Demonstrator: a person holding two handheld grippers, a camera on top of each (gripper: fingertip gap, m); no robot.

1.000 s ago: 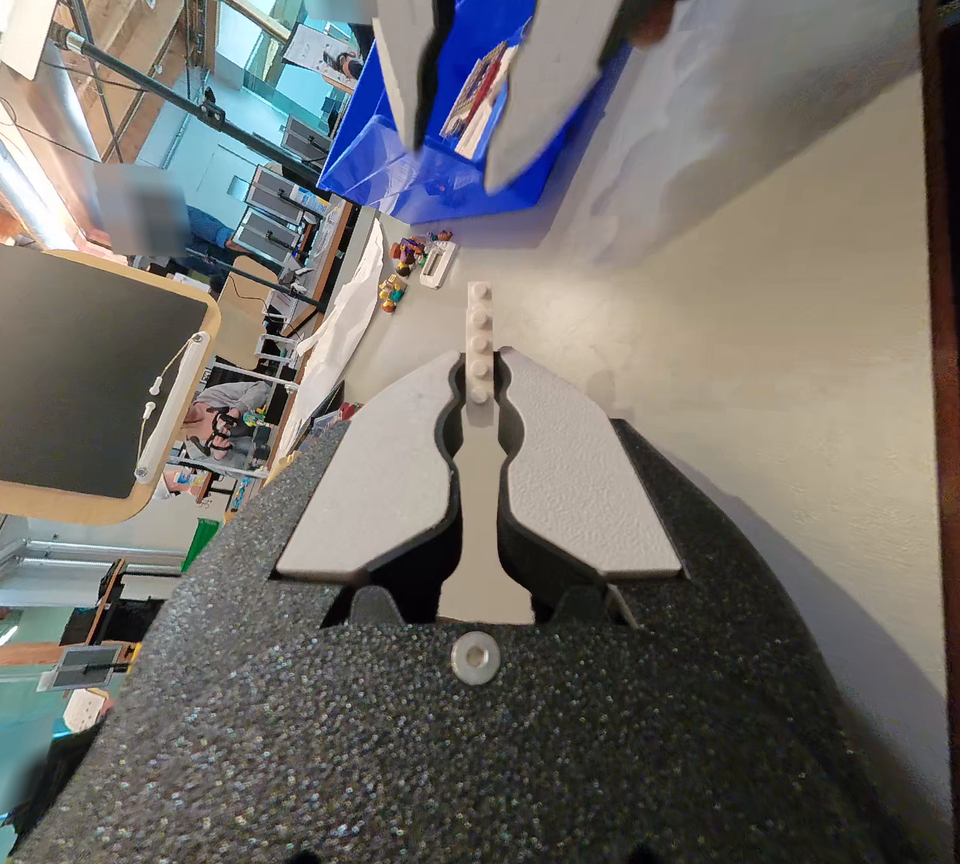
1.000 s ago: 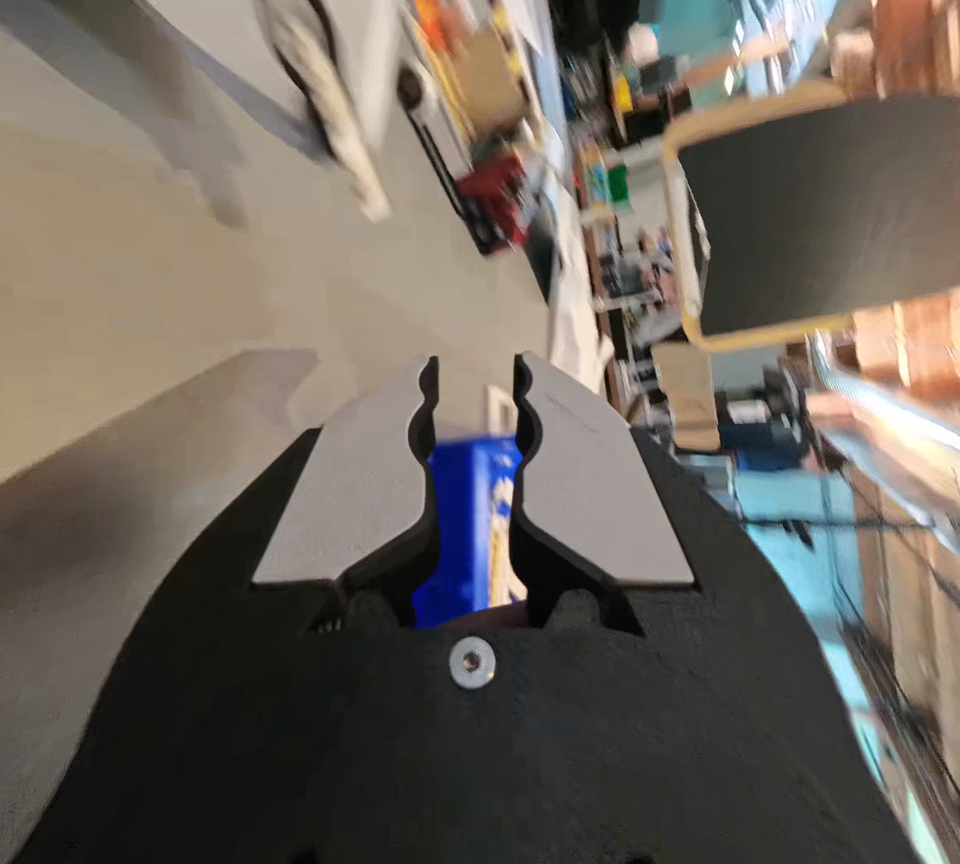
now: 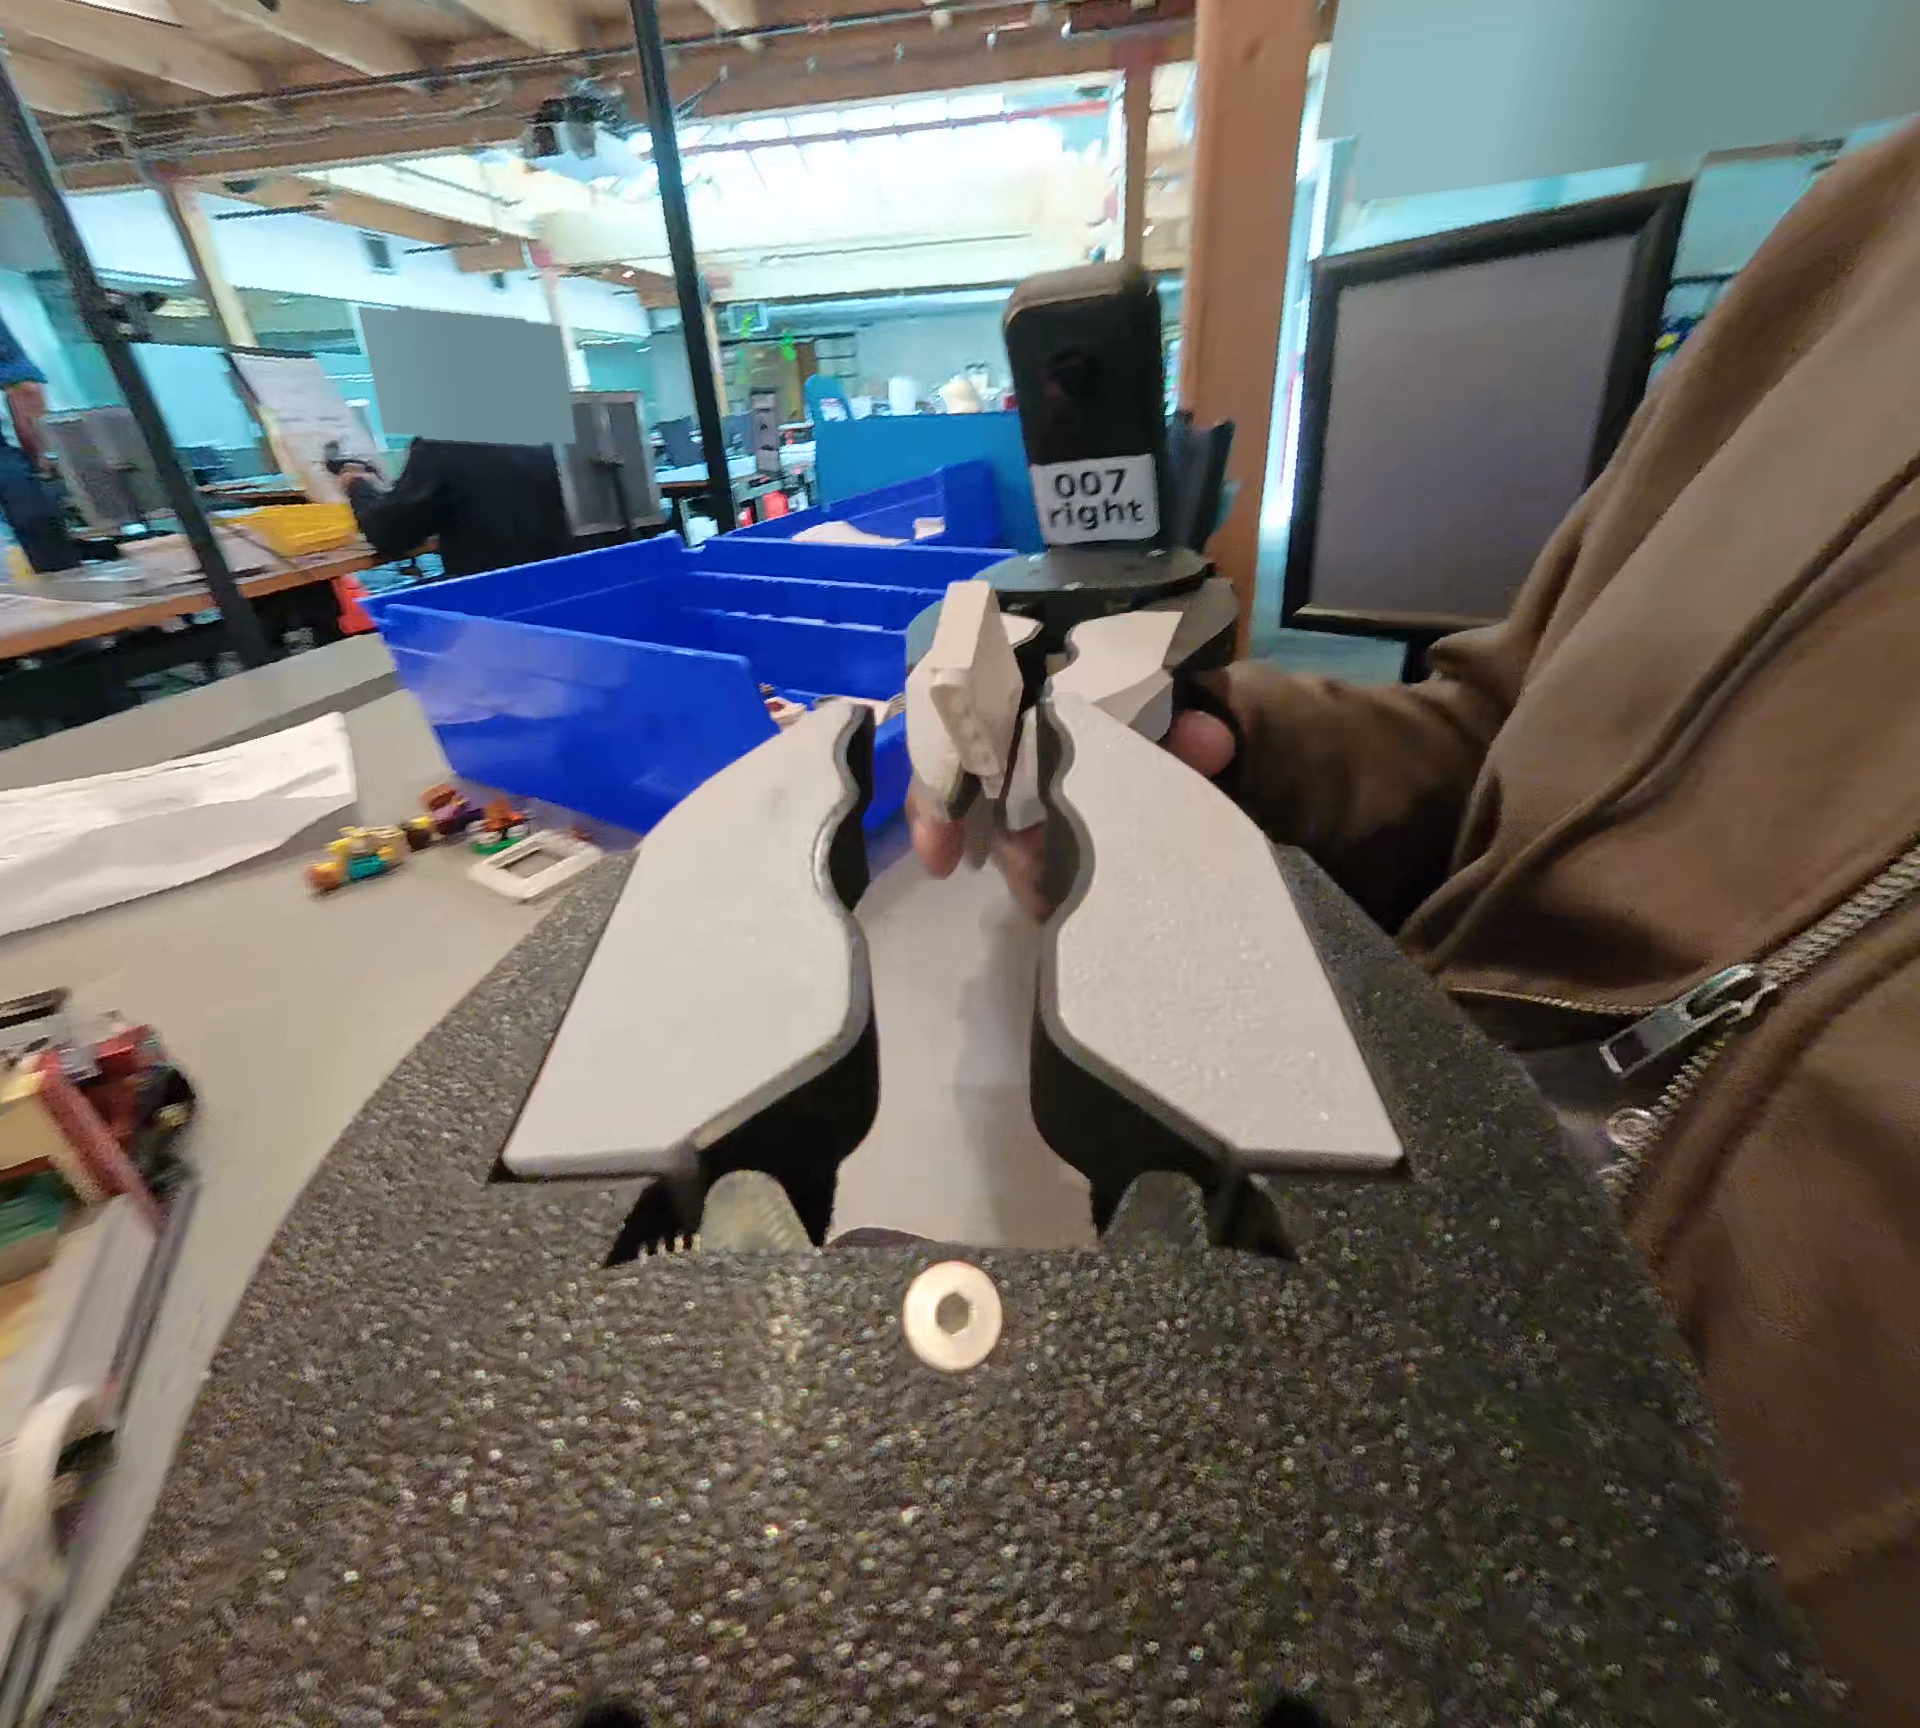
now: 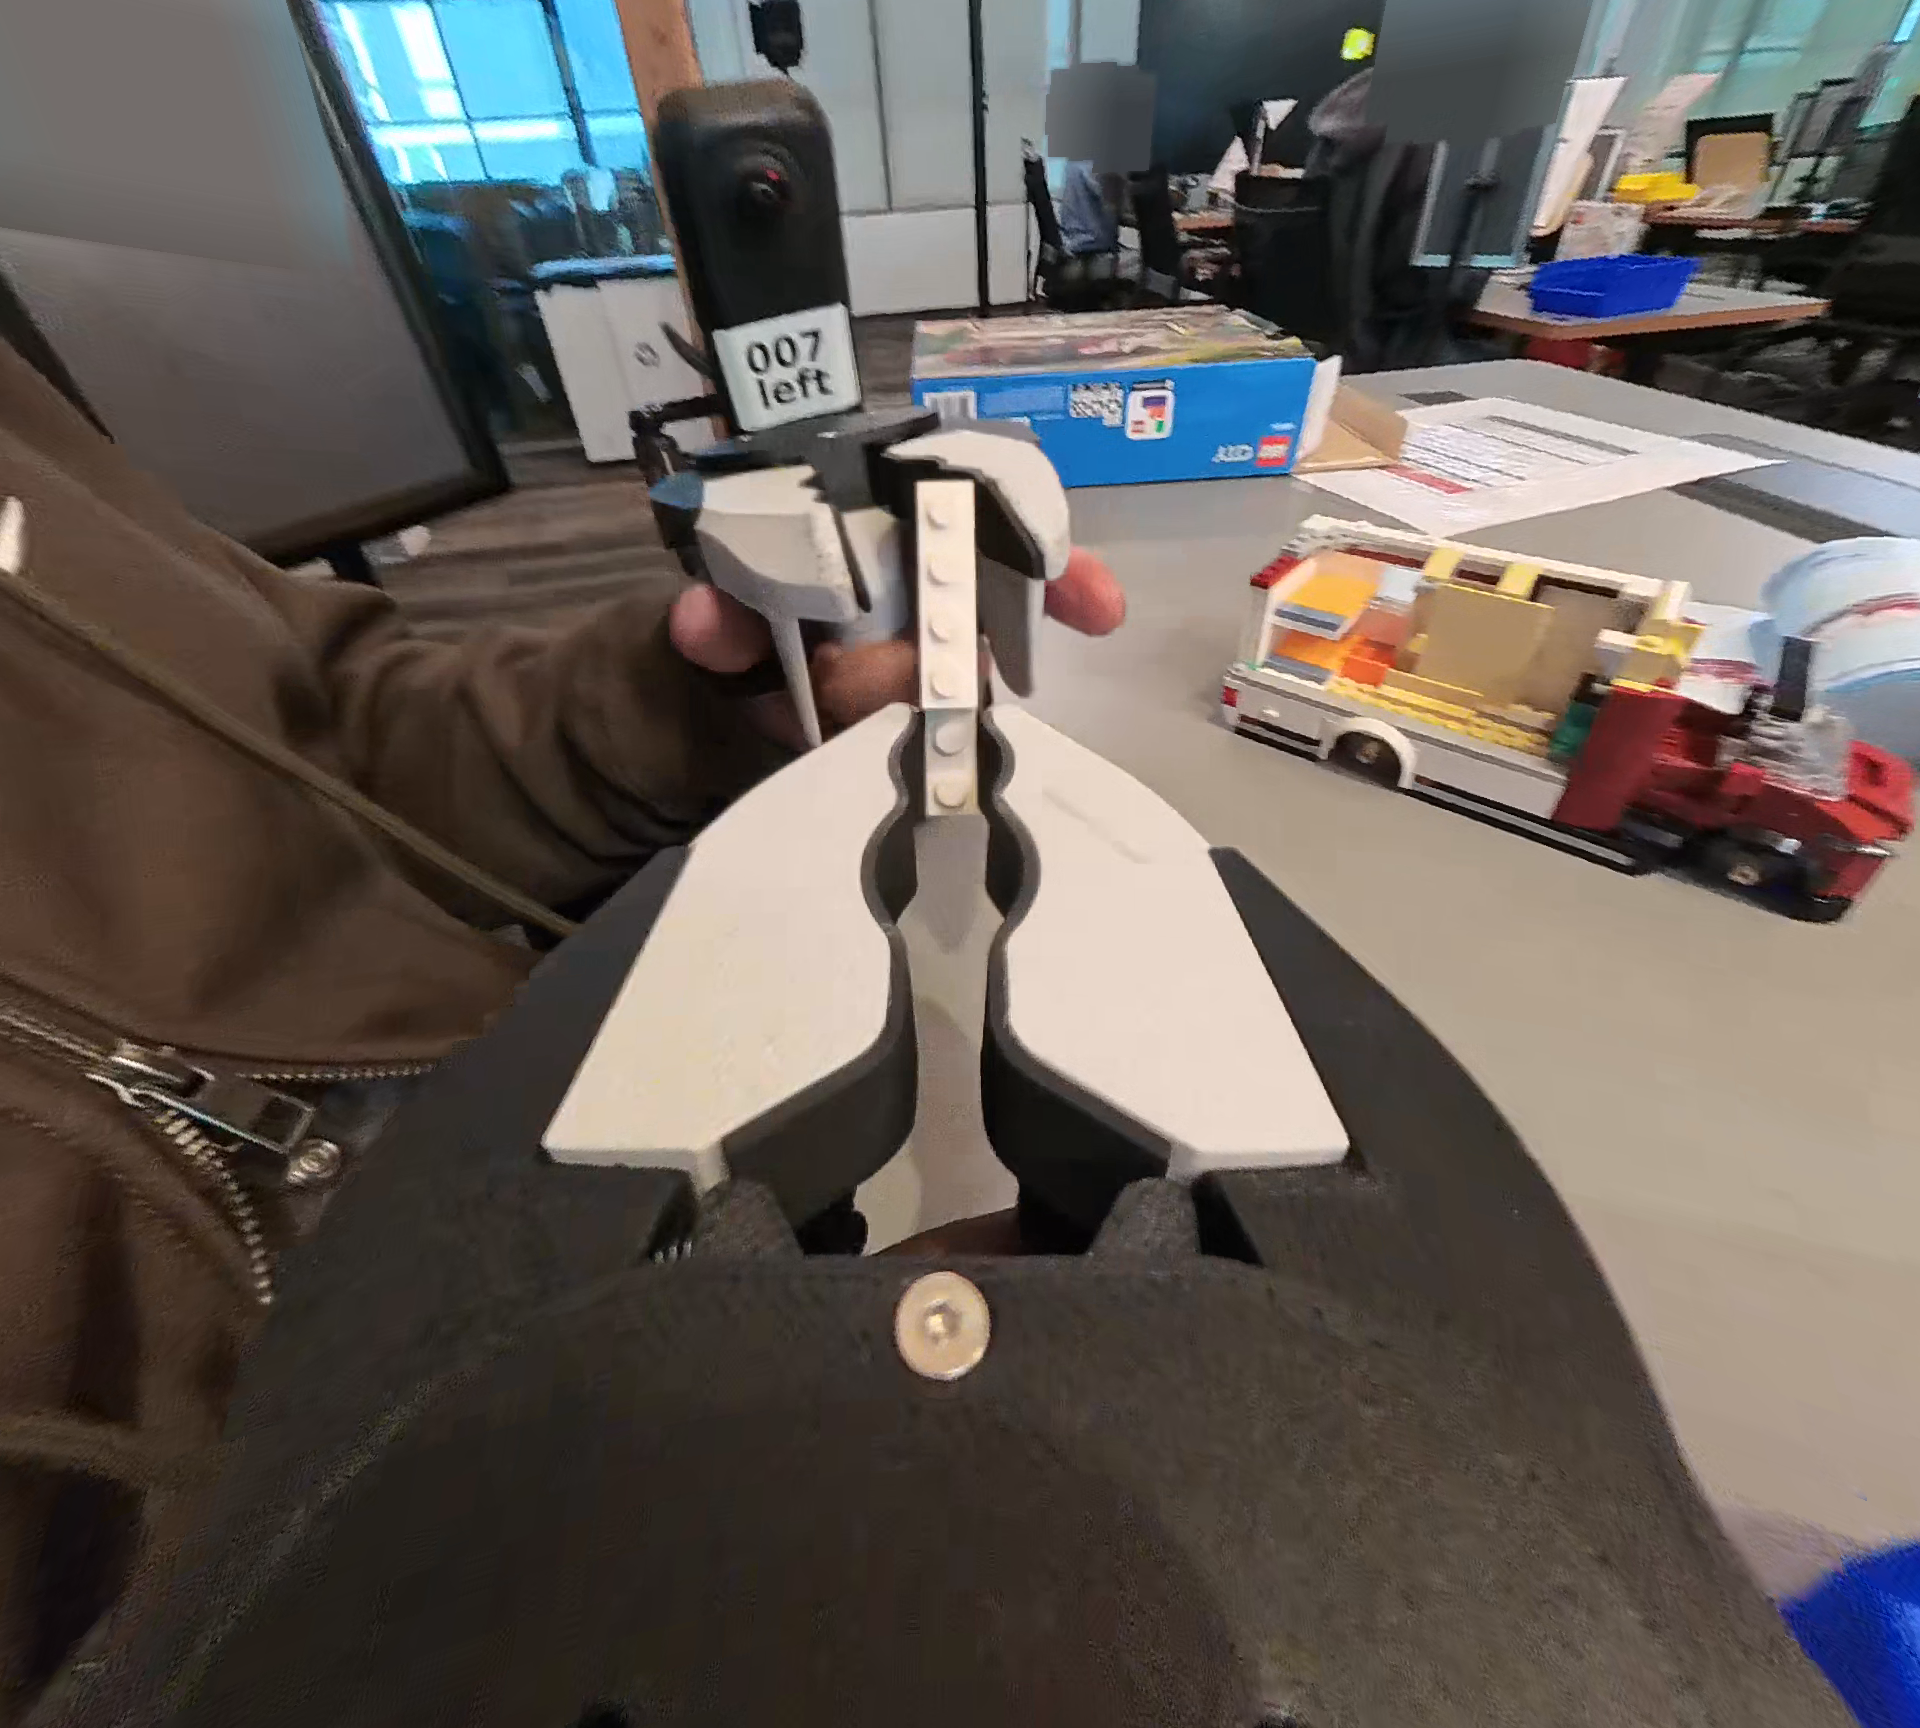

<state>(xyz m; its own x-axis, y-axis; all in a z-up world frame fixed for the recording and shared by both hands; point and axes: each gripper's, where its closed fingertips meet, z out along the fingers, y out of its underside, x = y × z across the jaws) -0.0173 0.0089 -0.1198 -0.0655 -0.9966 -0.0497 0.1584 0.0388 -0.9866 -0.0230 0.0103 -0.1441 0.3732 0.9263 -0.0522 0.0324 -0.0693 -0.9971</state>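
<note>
The right gripper (image 4: 948,743) is clamped on a long white brick plate (image 4: 948,629) with a single row of studs; its two grey fingers (image 4: 821,847) press the plate's lower end from both sides, and the rest of the plate sticks straight up toward the centre of the frame. Just behind the plate's upper end is the left gripper (image 4: 914,577), its fingers spread apart with the plate's top standing in front of the gap; no pad of it is seen pressing the plate. In the left wrist view the left gripper (image 3: 951,743) shows a clear gap between its grey fingers (image 3: 748,899), with the right gripper (image 3: 997,743) and the white plate (image 3: 961,702) just beyond the tips, at the frame's centre.

A hand (image 4: 894,639) in a brown sleeve (image 4: 364,691) holds the left gripper at centre left. On the grey table (image 4: 1455,1003), at the right of the right wrist view, stands a brick-built camper truck (image 4: 1538,702) with a red cab. Behind it, at upper centre, lies a blue box (image 4: 1122,411), with printed paper sheets (image 4: 1538,452) beside it. In the left wrist view a blue bin (image 3: 623,670) stands at centre left, with small coloured pieces (image 3: 416,837) in front of it.
</note>
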